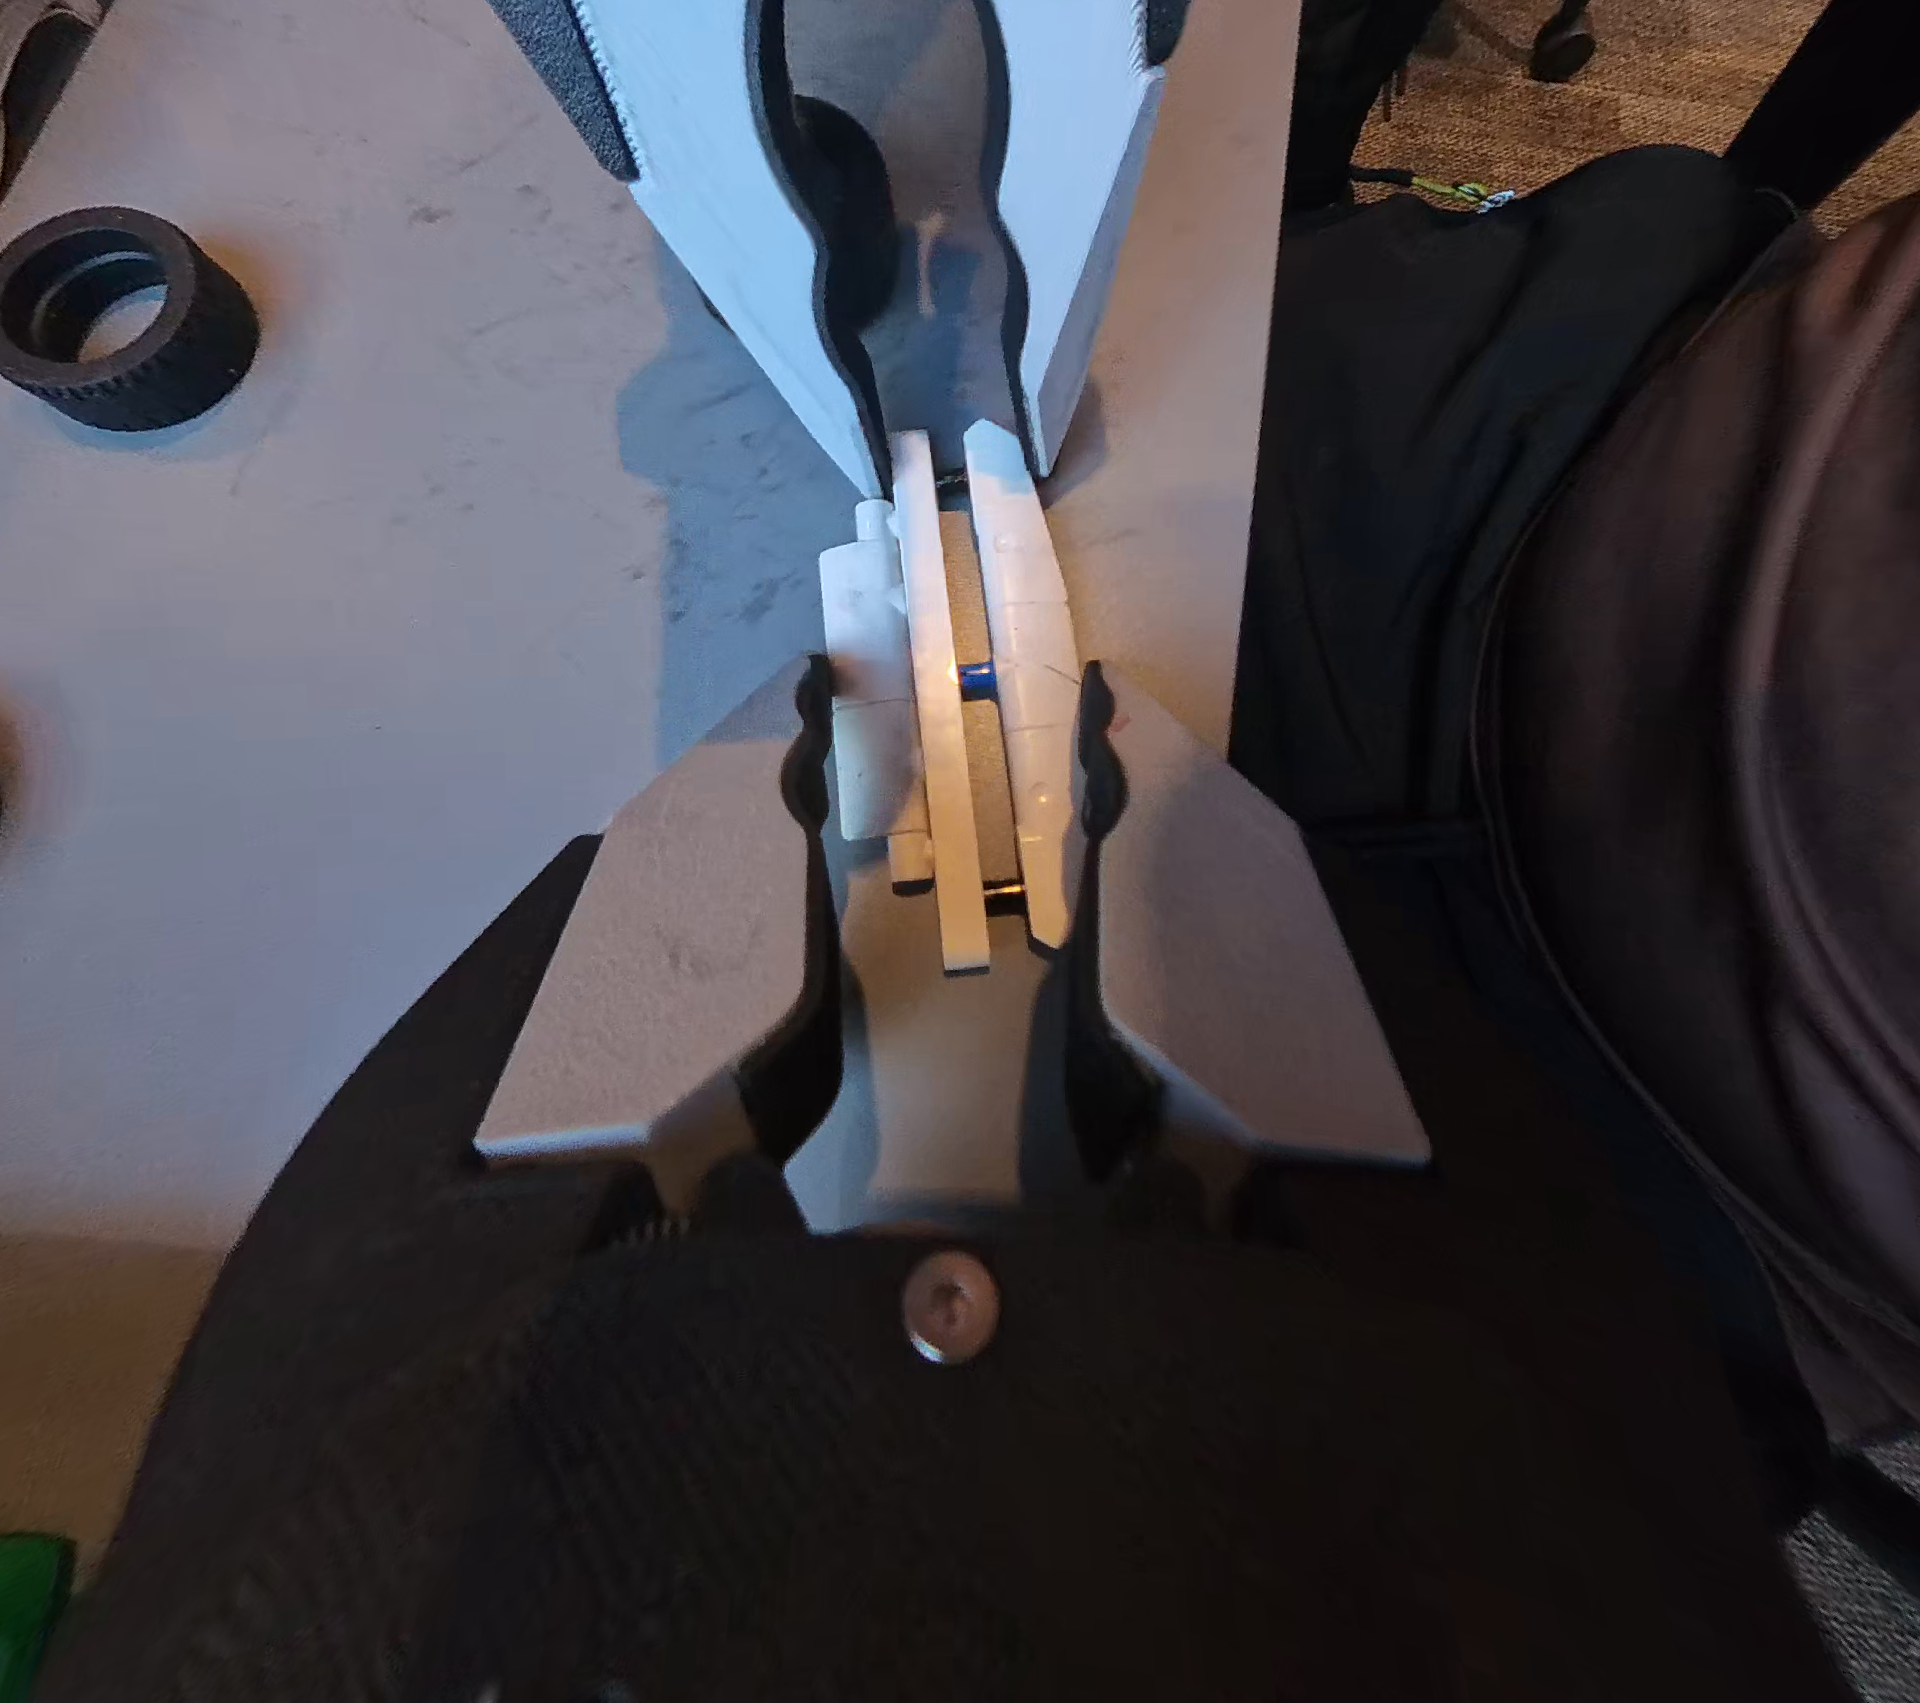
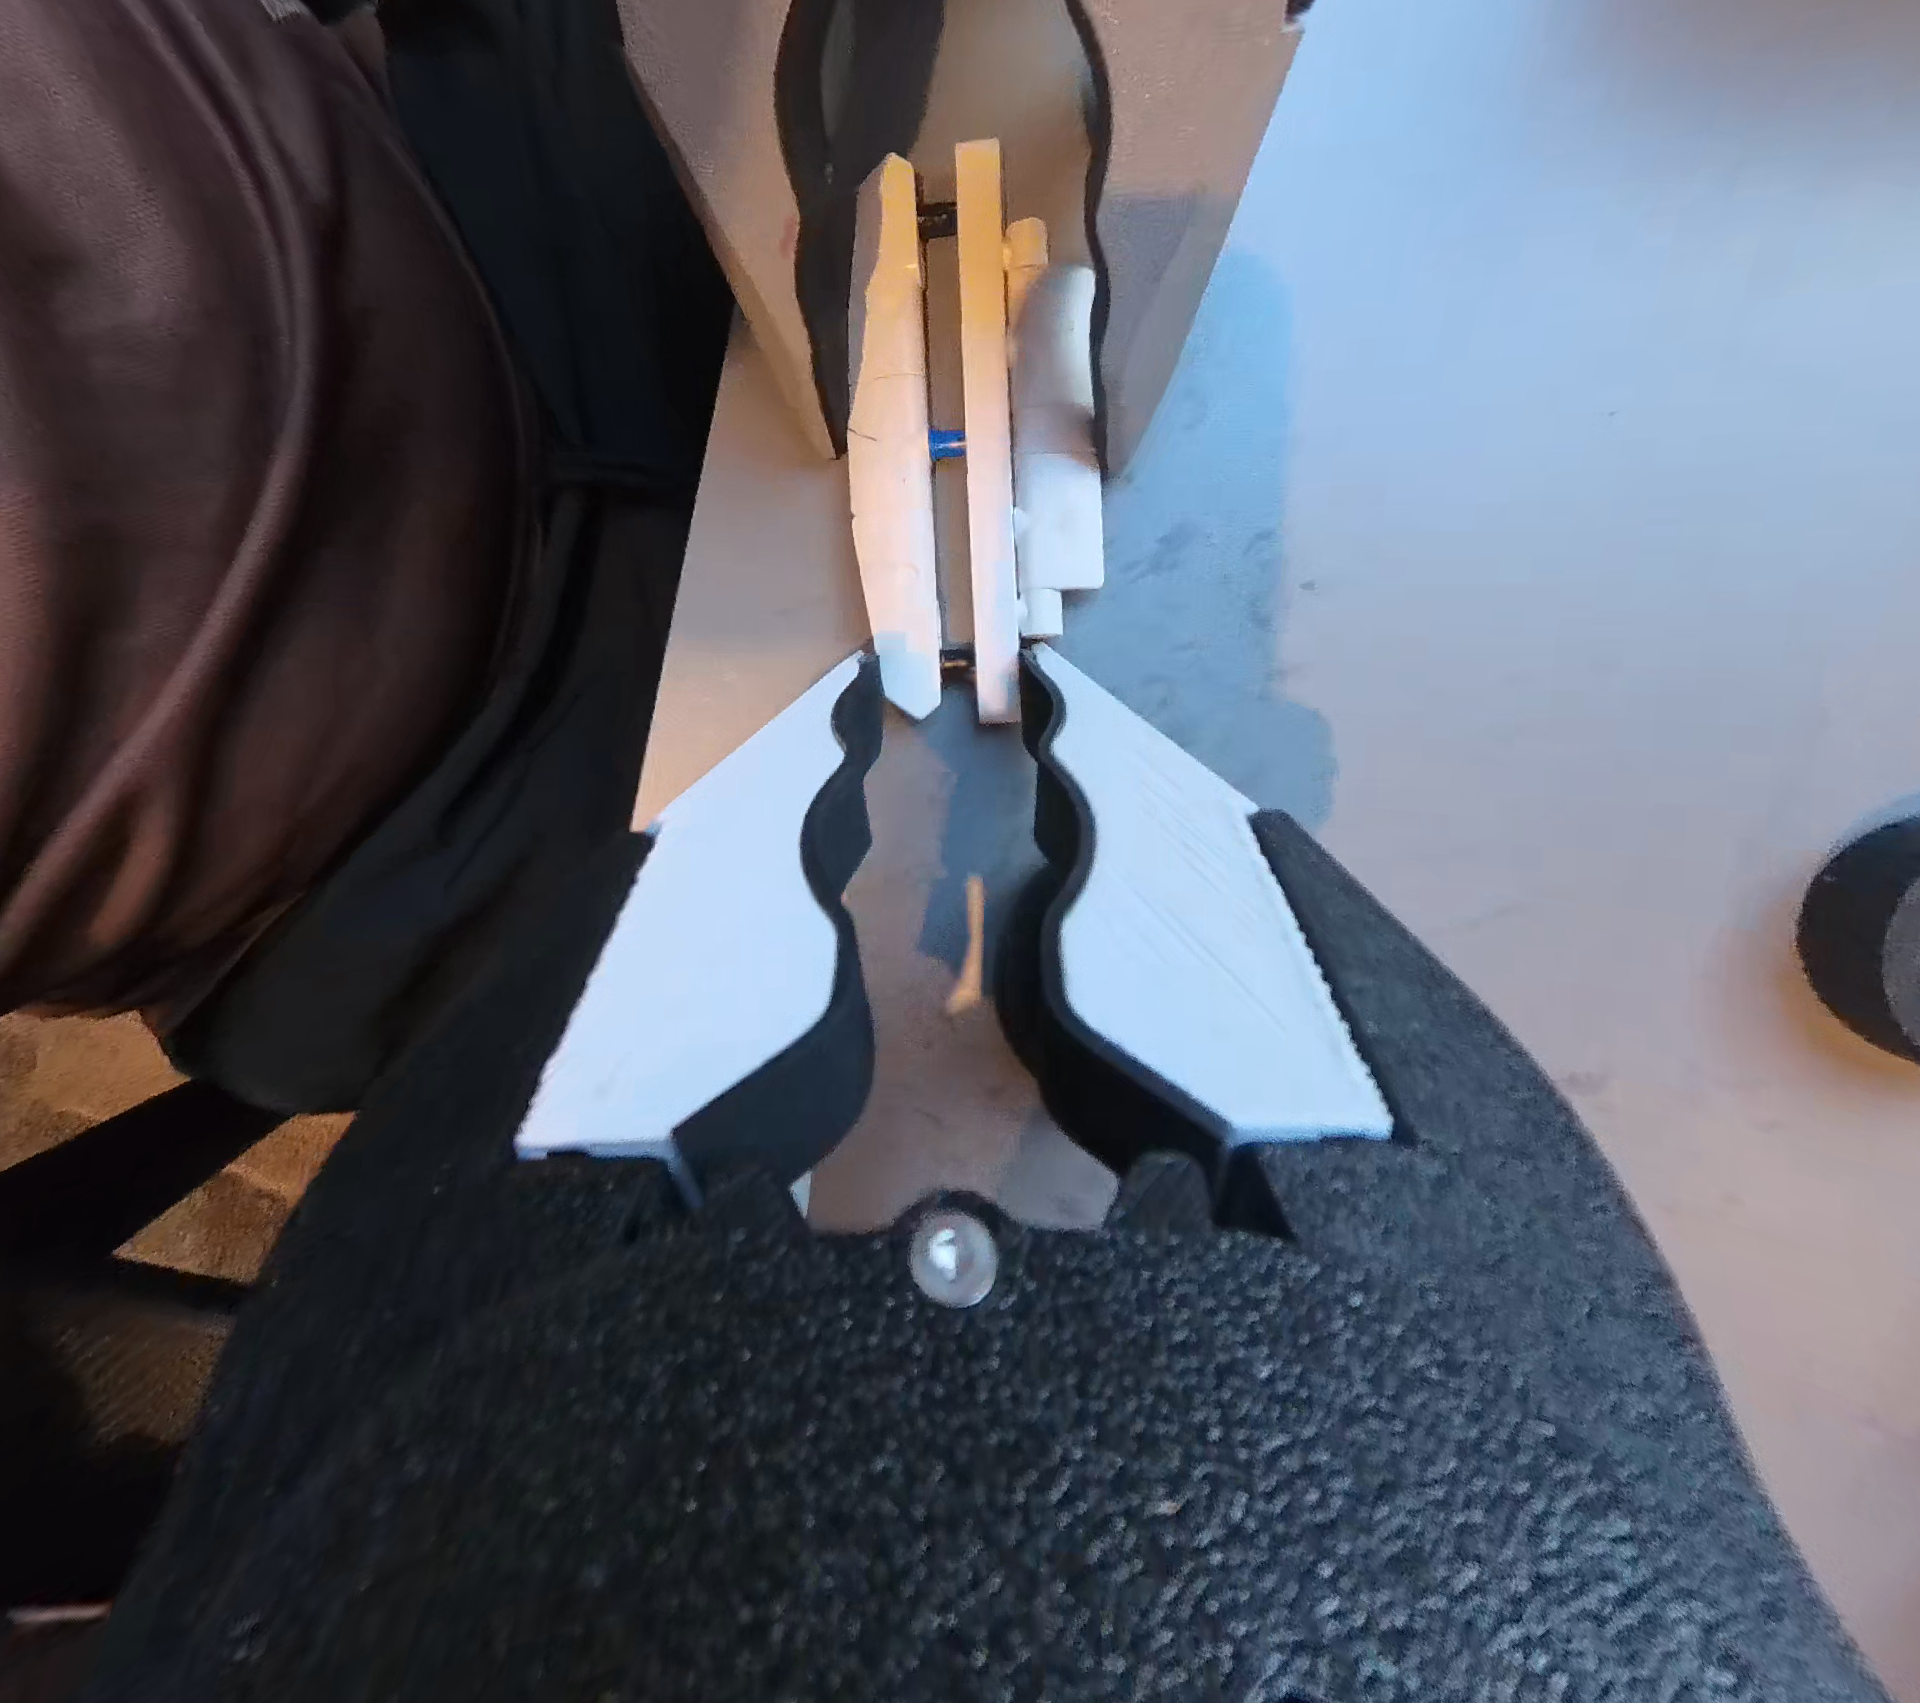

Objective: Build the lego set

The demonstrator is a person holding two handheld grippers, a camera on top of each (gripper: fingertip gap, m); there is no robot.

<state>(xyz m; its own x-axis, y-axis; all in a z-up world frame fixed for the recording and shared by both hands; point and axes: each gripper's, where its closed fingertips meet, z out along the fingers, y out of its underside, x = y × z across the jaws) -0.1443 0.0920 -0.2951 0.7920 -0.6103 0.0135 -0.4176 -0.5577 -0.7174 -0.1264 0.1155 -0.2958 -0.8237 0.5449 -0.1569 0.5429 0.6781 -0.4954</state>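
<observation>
**Two grippers share one white lego assembly at the counter's edge**

Left wrist view: a pale, scuffed counter [image 1: 312, 666] runs up to its edge, with a dark chair and brown carpet beyond and a person's dark clothing close by. A black ribbed rubber ring [image 1: 125, 323] lies well apart on the counter. The left gripper [image 1: 956, 718] has its grey fingers closed on the near part of a white lego assembly [image 1: 956, 697]: two long curved white plates set side by side, joined by a small blue pin [image 1: 975, 677], with a white tube-shaped piece on one flank. The white-fingered right gripper [image 1: 951, 464] comes in from the far end.

Right wrist view: the same counter [image 2: 1558, 406] and dark clothing. The right gripper [image 2: 951, 682] pinches the near tips of the two plates of the lego assembly [image 2: 935, 448]; the left gripper [image 2: 961, 427] clamps further along. Holding both ends probably steadies the piece so the plates can be squeezed together on the blue pin [image 2: 943, 441].
</observation>
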